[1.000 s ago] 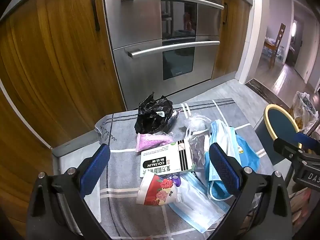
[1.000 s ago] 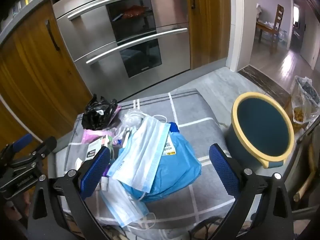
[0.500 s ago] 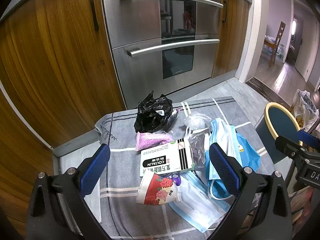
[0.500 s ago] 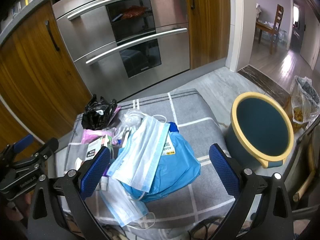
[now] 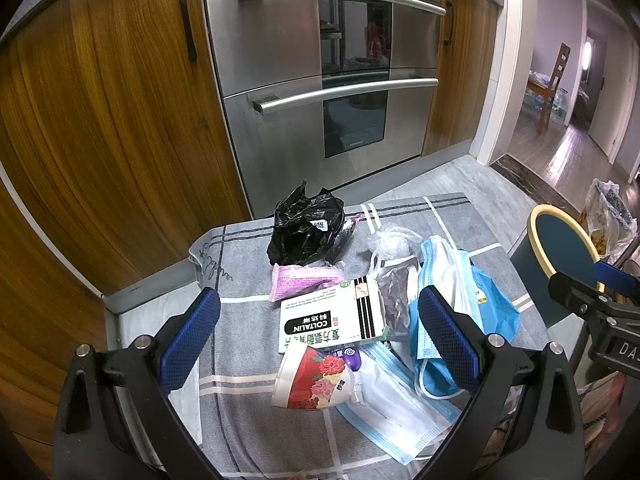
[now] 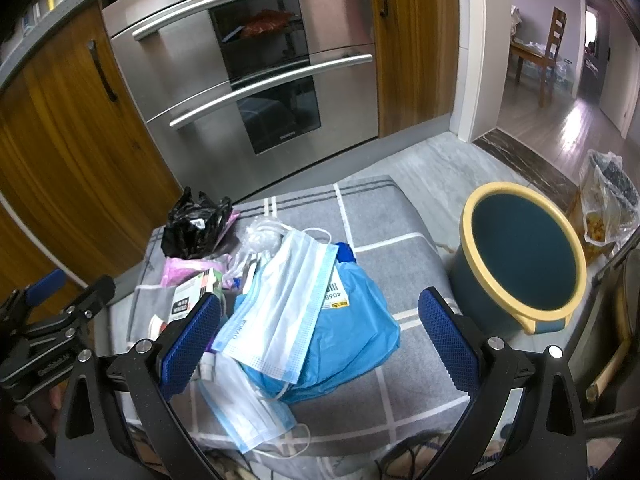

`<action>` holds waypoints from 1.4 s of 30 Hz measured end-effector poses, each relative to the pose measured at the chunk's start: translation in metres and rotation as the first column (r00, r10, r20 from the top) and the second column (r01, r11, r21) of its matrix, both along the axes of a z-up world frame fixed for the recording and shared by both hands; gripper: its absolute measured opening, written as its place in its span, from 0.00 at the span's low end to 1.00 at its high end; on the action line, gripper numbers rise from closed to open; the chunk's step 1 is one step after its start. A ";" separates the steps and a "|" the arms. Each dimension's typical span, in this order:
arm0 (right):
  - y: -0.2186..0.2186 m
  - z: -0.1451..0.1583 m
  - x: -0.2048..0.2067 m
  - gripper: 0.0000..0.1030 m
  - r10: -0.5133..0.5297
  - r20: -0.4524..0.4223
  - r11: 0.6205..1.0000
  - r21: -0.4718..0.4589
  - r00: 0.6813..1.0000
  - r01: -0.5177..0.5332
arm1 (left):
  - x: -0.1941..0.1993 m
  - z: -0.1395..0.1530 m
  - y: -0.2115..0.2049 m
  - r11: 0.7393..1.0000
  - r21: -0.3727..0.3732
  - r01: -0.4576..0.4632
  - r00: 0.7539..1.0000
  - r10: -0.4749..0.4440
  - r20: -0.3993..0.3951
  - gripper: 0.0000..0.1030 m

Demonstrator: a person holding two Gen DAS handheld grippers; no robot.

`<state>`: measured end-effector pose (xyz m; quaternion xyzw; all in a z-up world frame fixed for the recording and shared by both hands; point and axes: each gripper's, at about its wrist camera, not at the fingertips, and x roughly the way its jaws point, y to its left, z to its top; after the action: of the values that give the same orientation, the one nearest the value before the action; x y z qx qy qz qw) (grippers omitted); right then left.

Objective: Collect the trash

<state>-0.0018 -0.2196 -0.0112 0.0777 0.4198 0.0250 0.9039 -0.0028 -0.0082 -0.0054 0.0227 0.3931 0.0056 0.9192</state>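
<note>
Trash lies heaped on a grey checked cloth (image 5: 248, 432): a crumpled black bag (image 5: 306, 228), a pink packet (image 5: 298, 280), a white Coltalin box (image 5: 332, 322), a flowered paper cup (image 5: 316, 376), face masks (image 6: 286, 304) and a blue plastic bag (image 6: 352, 336). My left gripper (image 5: 316, 328) hovers open above the box and cup, nothing between its fingers. My right gripper (image 6: 318, 336) hangs open over the mask and blue bag. A dark blue bin with a yellow rim (image 6: 520, 256) stands empty on the floor to the right of the cloth.
Steel oven drawers (image 5: 320, 80) and wooden cabinet doors (image 5: 100, 120) rise behind the cloth. A clear bag of rubbish (image 6: 608, 200) sits beyond the bin. A doorway at the right opens onto a room with a wooden chair (image 6: 548, 48).
Both grippers have stayed almost still, with only a slight drift of the views. The trash has not moved.
</note>
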 end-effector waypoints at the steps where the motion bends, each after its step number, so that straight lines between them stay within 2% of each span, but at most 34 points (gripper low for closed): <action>1: 0.000 0.000 -0.001 0.95 0.000 0.000 1.000 0.000 1.000 0.000 | 0.000 0.000 0.000 1.000 -0.001 0.001 1.000 -0.001 0.001 0.95; 25: 0.001 0.004 0.000 0.95 0.008 0.009 1.000 -0.020 1.000 -0.007 | 0.001 0.001 0.000 1.000 0.000 -0.001 1.000 0.001 0.002 0.95; 36: 0.006 0.017 -0.007 0.95 0.035 0.104 0.999 -0.012 0.994 -0.034 | -0.008 0.017 0.007 0.999 -0.017 -0.029 0.992 0.031 0.125 0.95; 42: 0.006 0.026 -0.012 0.95 0.030 0.166 1.000 -0.006 0.986 -0.029 | -0.019 0.030 0.006 1.000 -0.018 -0.016 0.979 0.019 0.203 0.95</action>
<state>-0.0137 -0.2136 0.0145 0.0673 0.3443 0.0440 0.9354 -0.0215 -0.0026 0.0247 0.0109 0.2974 0.0129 0.9546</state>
